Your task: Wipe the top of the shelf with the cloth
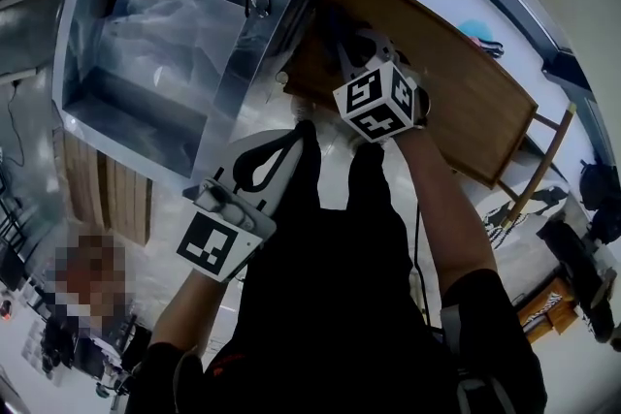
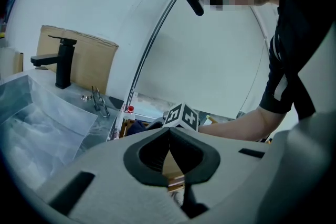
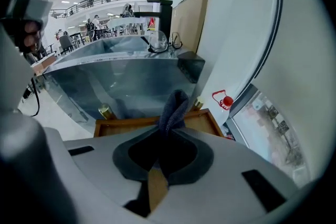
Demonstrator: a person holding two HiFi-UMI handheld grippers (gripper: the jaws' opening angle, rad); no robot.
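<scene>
Right hand-held gripper [image 3: 167,131] is pinching a dark grey cloth [image 3: 174,105] by one bunched fold, and the fold is standing up past the jaw tips over the near corner of the wooden shelf top [image 1: 456,102]. Whether the cloth is pressing on the wood, I cannot tell. Left hand-held gripper [image 2: 169,131] is hanging off to the side with its jaws meeting on nothing, so nothing is steadying the shelf. Main risk, as I am judging it: the pinch is taking only a narrow fold, and dragging it across the wood could be pulling it loose. A second risk is in the angle. Tilting too low would be putting the hard jaw tips on the wood instead of the fabric, scraping rather than wiping. The corner is also sitting close against the steel sink [image 3: 121,81], with a brass knob [image 3: 105,110] just beside the shelf's raised rim, so a wide sweep that way could be knocking into either. Only a small wad is showing, and most of the top may be going unwiped without many passes.
</scene>
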